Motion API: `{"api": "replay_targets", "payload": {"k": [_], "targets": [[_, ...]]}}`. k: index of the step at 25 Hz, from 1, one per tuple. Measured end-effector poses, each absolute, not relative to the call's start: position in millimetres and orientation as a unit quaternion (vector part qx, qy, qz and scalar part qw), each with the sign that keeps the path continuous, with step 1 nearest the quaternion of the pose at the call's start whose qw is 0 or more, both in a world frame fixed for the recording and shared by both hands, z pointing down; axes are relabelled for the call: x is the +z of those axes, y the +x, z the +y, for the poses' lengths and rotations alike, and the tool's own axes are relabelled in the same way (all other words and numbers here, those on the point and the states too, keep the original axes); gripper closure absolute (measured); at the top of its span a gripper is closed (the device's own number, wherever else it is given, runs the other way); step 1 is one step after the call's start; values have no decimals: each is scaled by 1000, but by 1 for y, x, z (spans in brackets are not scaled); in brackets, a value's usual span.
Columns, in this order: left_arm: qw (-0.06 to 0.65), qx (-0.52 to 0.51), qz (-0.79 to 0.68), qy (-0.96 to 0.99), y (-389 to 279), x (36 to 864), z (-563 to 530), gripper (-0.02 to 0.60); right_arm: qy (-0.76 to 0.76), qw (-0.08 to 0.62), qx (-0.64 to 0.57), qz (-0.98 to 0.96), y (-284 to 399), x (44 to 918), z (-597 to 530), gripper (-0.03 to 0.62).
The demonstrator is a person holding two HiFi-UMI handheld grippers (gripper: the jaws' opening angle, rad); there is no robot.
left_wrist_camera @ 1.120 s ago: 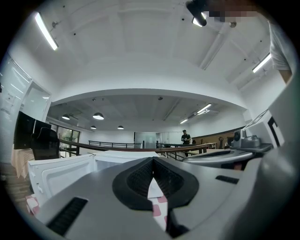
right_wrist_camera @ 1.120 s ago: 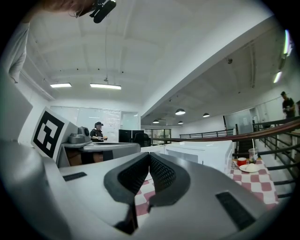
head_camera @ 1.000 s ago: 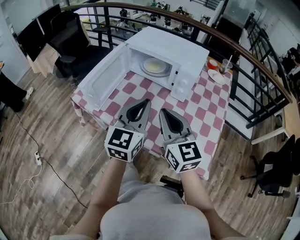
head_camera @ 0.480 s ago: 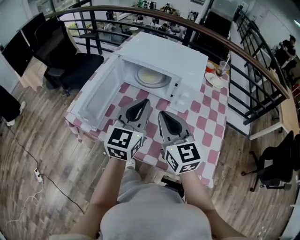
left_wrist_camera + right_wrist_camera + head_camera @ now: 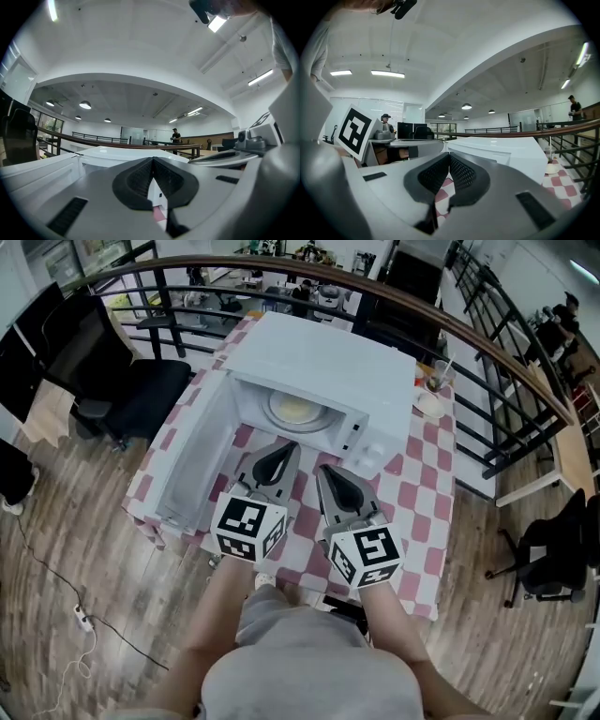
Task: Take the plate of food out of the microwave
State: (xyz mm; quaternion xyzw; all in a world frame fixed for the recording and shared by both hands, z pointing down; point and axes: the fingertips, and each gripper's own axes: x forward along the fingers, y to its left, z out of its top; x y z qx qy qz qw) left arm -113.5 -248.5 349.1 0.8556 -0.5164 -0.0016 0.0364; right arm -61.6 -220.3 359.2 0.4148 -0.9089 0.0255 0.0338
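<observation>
Plate [image 5: 292, 410] sits inside open microwave [image 5: 328, 357]. Left gripper [image 5: 284, 448] and right gripper [image 5: 325, 471] level before it, jaws together, empty.

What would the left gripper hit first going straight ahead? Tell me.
Most likely the open microwave. The left gripper, fingers shut and empty, points level at its cavity, where the plate of food sits. Whether it would clear the cavity's lower edge and reach the plate is unclear from these views.

No legible words, brands or numbers anywhere; only black-and-white square marker patterns (codes, not letters) on the left gripper [image 5: 283, 448] and right gripper [image 5: 322, 469].
</observation>
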Motion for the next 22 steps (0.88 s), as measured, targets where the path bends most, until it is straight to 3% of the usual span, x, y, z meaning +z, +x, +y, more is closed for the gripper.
{"api": "replay_targets", "payload": {"k": [22], "targets": [[111, -2, -460, 881, -141, 390, -310, 579, 493, 67, 51, -866, -88, 393, -266, 568]]}}
